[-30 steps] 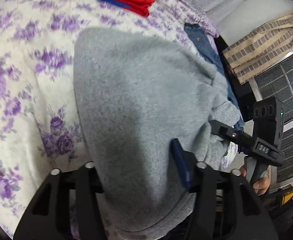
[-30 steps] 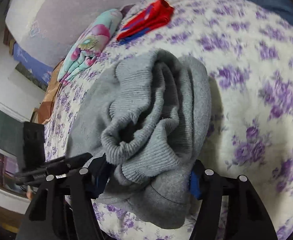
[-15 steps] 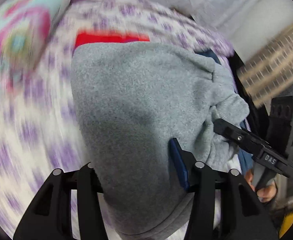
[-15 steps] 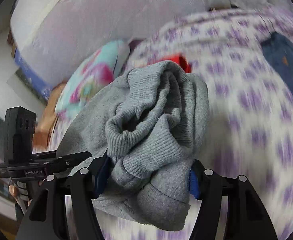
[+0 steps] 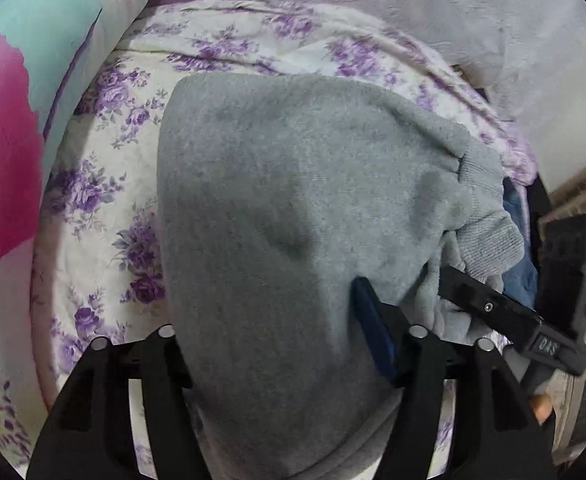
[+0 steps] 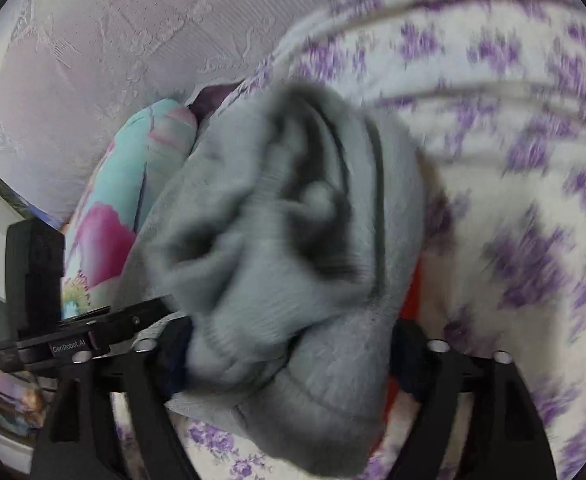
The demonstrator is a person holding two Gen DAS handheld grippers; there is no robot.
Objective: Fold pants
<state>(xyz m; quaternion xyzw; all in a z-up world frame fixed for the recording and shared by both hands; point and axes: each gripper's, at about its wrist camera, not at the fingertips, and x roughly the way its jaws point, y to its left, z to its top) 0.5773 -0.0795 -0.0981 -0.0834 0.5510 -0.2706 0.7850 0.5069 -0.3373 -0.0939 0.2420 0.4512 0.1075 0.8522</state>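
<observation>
you have the pants [image 5: 293, 208] off the bed [image 5: 105, 184] and bundled, held between your two grippers, so by my reading the folding itself looks mostly done and what's left is to set the bundle down flat and tidy it. your left gripper [image 5: 281, 344] has its jaws clamped on a thick, smooth grey panel of the cloth. your right gripper [image 6: 289, 348] has its jaws pinched on the bunched end, where ribbed cuffs or a waistband curl over each other; that view is blurred, so i can't count the layers. the pants are grey fleece, soft and bulky, with one dimple near the middle and a ribbed edge [image 5: 489, 236] hanging loose to the right. they hang above the floral bed, near the pillow [image 5: 9, 128].
</observation>
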